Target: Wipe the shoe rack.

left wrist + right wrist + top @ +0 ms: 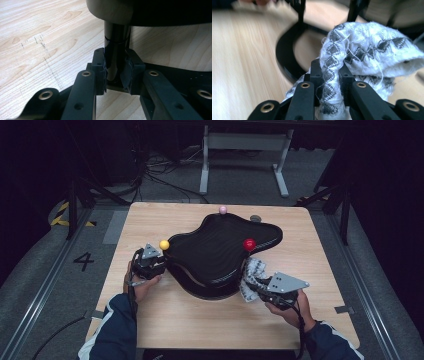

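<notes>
High view first: a black, ribbed, wavy-edged rack [220, 252] sits on the pale wood-grain table [200, 320], raised on slim black legs above a curved black base. Three round knobs stand on it: a yellow ball [164, 245] at its left edge, a red ball [249, 244] towards the right, a pink ball [223, 210] at the far edge.

On the person's left, the left gripper [116, 72] is clamped on a glossy black post [115, 50] under the rack, with the pads pressing both sides.

On the right, the right gripper [329, 82] pinches a soft white knitted cloth [367, 55] with a grey diamond pattern and loose threads; it bunches up just beside the rack's near right edge. Behind the cloth the base's black curve [284, 57] is blurred.

A small grey disc [255, 218] lies on the table near the pink ball.
</notes>
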A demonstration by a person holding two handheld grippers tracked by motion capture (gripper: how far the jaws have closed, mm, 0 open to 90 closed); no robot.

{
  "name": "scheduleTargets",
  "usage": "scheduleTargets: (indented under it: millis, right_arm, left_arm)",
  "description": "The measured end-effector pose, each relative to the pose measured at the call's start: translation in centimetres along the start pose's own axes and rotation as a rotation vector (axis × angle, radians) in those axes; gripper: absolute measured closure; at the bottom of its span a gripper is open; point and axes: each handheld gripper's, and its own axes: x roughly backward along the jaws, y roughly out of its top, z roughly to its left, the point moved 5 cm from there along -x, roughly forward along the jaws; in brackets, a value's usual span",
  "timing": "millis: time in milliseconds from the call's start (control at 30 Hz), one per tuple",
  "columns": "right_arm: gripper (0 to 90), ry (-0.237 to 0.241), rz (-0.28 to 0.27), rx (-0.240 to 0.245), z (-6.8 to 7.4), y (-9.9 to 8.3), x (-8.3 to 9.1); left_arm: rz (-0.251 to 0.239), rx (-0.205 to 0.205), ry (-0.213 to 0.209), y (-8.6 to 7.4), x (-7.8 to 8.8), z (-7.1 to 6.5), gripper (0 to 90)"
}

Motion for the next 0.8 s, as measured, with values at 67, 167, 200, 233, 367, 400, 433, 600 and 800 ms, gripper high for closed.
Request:
scheduleTargets:
  millis: [67,167,200,233,367,400,433,600,800]
  right_arm:
    - [79.2,0.002,-0.05,0.002,0.2,1.3,0.7]
    - [79.1,-0.028,-0.106,0.059,0.6,3.0,1.5]
    - [79.0,-0.043,-0.12,0.079,0.7,3.4,1.6]
    - [79.0,-0.067,-0.13,0.102,0.6,3.7,1.7]
    - [79.1,-0.088,-0.11,0.089,-0.2,2.8,1.0]
    - [79.1,-0.088,-0.096,0.077,-0.4,2.3,0.6]
    - [79.1,-0.082,-0.084,0.062,-0.5,1.8,0.4]
    - [79.0,-0.06,0.007,-0.008,-1.6,-1.3,-1.3]
    - [79.0,-0.062,0.104,-0.043,-2.7,-4.4,-2.8]
  left_arm:
    - [0.01,-0.008,-0.006,0.0,0.0,-0.2,73.6]
    - [0.008,-0.02,-0.024,0.1,-0.1,-0.5,73.6]
    - [0.004,-0.026,-0.027,0.2,-0.2,-0.5,73.6]
    - [0.004,-0.02,-0.032,0.2,-0.2,-0.6,73.6]
    - [0.011,-0.033,-0.059,0.2,-0.3,-1.0,73.6]
    - [0.015,-0.04,-0.062,0.2,-0.3,-1.0,73.6]
    - [0.013,-0.039,-0.07,0.2,-0.3,-1.2,73.6]
    - [0.016,-0.058,-0.073,0.4,-0.4,-1.4,73.6]
    - [0.016,-0.055,-0.084,0.3,-0.5,-1.6,73.7]
